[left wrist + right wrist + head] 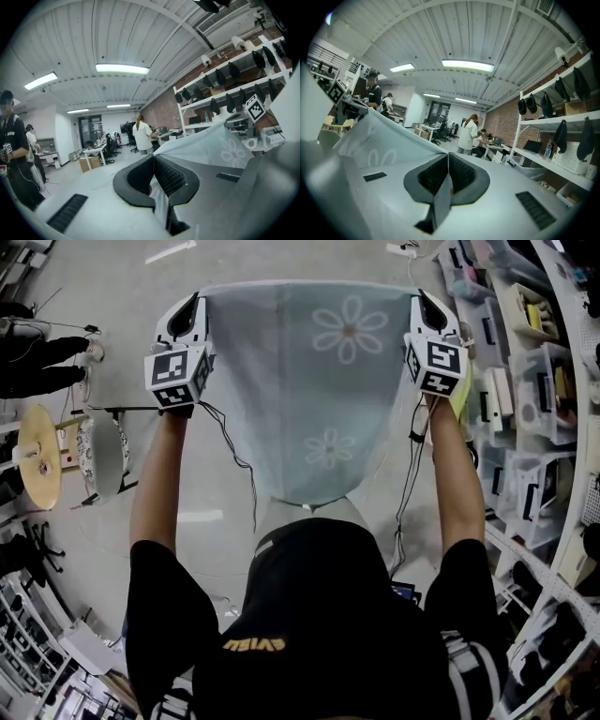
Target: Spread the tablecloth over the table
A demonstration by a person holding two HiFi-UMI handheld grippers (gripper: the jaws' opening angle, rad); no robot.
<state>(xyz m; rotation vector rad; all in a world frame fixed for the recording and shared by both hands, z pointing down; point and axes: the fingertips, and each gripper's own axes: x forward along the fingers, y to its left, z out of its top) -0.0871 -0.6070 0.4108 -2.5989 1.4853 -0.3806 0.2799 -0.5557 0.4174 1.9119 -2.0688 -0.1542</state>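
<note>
The person holds the cloth (pixel 309 399) up in the air, stretched between both tools at arm's length. The left tool (pixel 190 304) is clamped tight on one upper corner and the right tool (pixel 427 304) on the other, so the top edge runs taut from one to the other. From there the pale, flower-printed cloth hangs down and narrows towards the person's chest. In the left gripper view the left tool (pixel 153 176) has its pads pressed together on a fold of cloth (pixel 211 145) that trails off to the right. In the right gripper view the right tool (pixel 448 176) pinches a fold in the same way, with the cloth (pixel 379 136) running off to the left. A clear round table (pixel 202 549) shows below the cloth, beside the person's left arm. Shelves (pixel 534 381) of bins stand at the right.
</note>
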